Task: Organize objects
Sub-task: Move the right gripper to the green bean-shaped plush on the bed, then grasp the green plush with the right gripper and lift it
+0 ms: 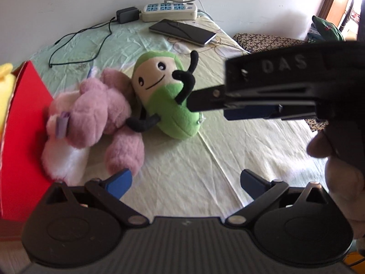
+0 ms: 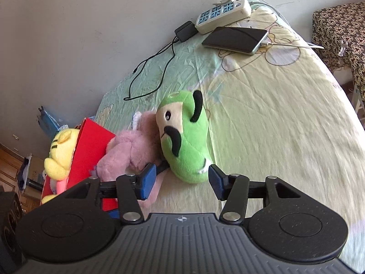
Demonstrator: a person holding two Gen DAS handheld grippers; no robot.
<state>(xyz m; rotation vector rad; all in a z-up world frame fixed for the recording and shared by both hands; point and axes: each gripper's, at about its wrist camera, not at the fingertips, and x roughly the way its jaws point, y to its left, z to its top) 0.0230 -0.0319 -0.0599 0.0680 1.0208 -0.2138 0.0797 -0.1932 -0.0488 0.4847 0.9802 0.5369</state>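
Green plush (image 2: 184,141) lies just ahead of right gripper (image 2: 182,181), long axis running away from it, leaning on pink plush (image 2: 130,153). Jaws half-open, empty, flanking its near end. Left gripper (image 1: 186,183) wide, farther off.

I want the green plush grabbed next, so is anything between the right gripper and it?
Nothing visible. The right gripper is open, its jaws either side of the green plush toy's lower end. The pink plush toy leans against the green one's left side, close to the left finger.
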